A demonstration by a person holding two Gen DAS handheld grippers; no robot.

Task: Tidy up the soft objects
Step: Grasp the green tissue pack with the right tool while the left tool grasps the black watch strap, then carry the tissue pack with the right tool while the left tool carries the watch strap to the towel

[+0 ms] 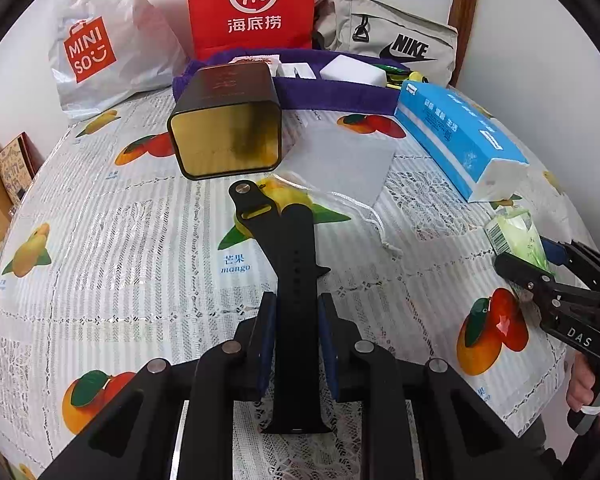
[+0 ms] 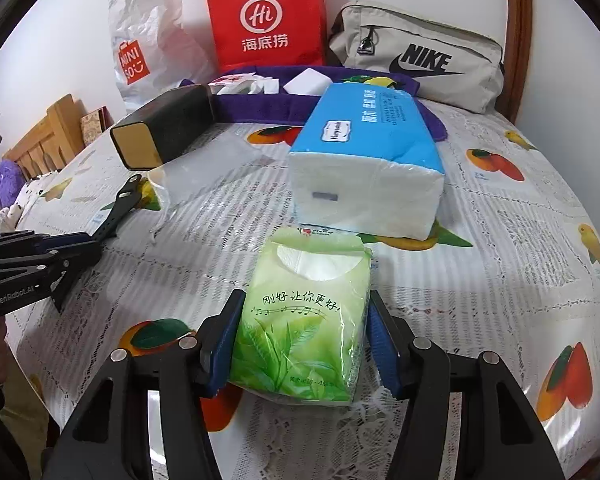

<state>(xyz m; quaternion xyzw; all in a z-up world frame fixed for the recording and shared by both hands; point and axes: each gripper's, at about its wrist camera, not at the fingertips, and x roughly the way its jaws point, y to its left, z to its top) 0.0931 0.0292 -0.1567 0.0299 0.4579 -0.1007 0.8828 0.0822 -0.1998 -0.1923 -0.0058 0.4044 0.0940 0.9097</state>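
Left wrist view: sits low behind the left gripper [image 1: 296, 320], looking forward along its fingers across the fruit-print lace tablecloth [image 1: 120, 240]. Black rubber watch strap [image 1: 296, 280] runs close under the lens; open black-and-gold square tin [image 1: 226, 120] just ahead.

Right wrist view: same low rearward seat behind the right gripper [image 2: 304, 336], facing the same far wall. Green plastic-wrapped tissue pack [image 2: 304, 316] fills the near field, blue-and-white tissue brick [image 2: 368, 168] beyond it.

Shared: red paper bag with white logo [image 1: 252, 8], grey Nike pouch [image 1: 388, 36], tin, blue brick. Each view catches the other gripper at its edge.
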